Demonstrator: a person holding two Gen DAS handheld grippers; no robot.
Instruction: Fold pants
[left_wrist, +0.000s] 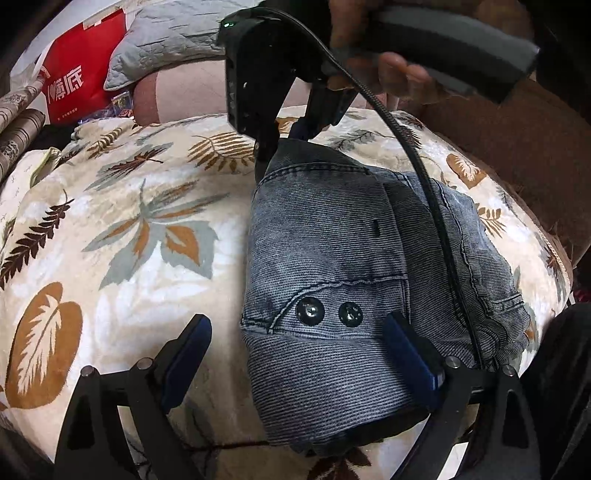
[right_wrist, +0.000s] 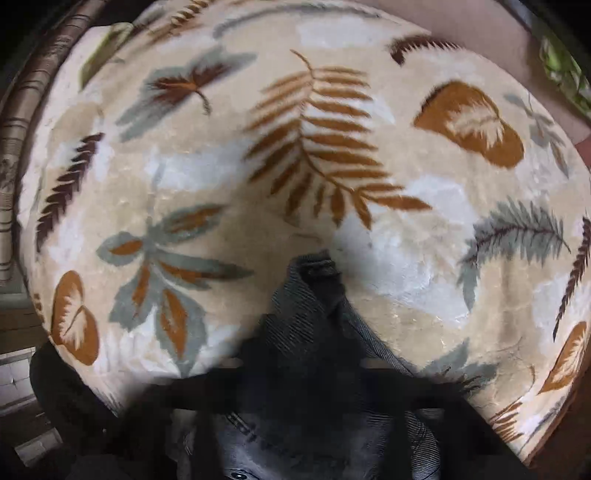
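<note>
Folded blue-grey jeans (left_wrist: 325, 258) with two metal snaps lie on a leaf-print blanket (left_wrist: 122, 229). My left gripper (left_wrist: 299, 354) hovers open over their near end, one finger above the blanket, the other above the denim. At the far edge, my right gripper (left_wrist: 291, 133) points down, held by a hand (left_wrist: 391, 70), and pinches the denim. In the blurred right wrist view, a bunched peak of jeans (right_wrist: 314, 288) rises between the dark fingers of the right gripper (right_wrist: 306, 354), which is shut on the cloth.
A black cable (left_wrist: 424, 177) from the right gripper trails across the jeans. A red bag (left_wrist: 81, 70) and a grey quilted pillow (left_wrist: 166, 40) sit beyond the blanket at back left. Brown upholstery (left_wrist: 524, 140) borders the right side.
</note>
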